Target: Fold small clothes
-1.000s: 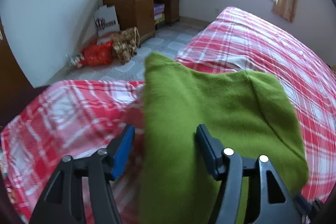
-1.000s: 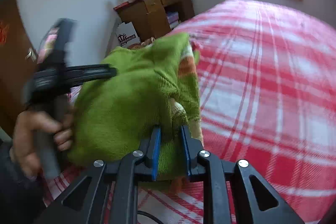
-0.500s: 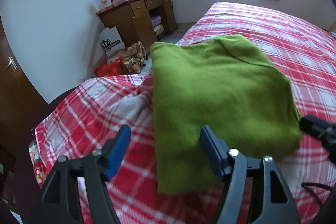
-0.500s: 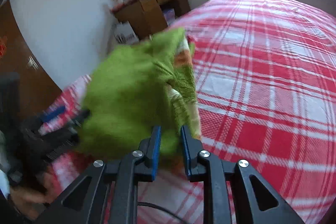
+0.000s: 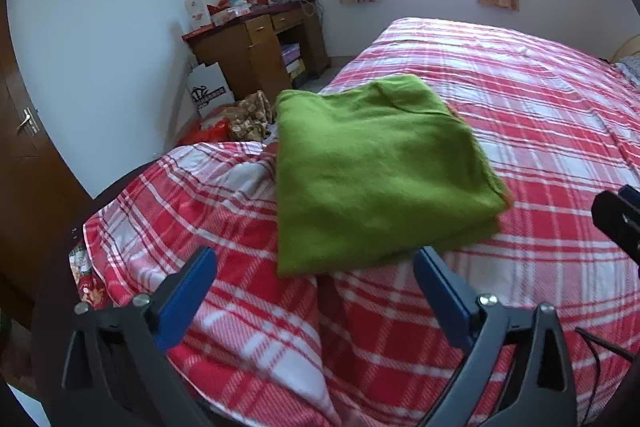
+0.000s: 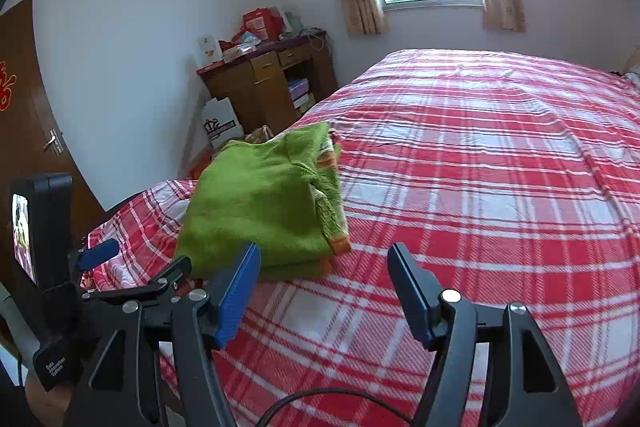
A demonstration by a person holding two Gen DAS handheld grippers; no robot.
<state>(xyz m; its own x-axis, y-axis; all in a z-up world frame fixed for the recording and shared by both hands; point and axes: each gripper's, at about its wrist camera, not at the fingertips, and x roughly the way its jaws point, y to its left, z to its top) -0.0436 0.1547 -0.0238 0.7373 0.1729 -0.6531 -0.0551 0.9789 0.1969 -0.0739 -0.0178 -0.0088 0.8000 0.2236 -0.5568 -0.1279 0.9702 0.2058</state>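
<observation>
Folded green knitted sweater (image 5: 380,171) with orange trim lies near the bed's foot corner, on the red-and-white plaid bedspread (image 5: 540,131); its far end reaches the edge and could, I judge, slide off if nudged. Left gripper (image 5: 316,279) and right gripper (image 6: 320,279) both have fingers opening, nothing between them. White paper bag (image 5: 210,89) on the floor: contents unseen.
</observation>
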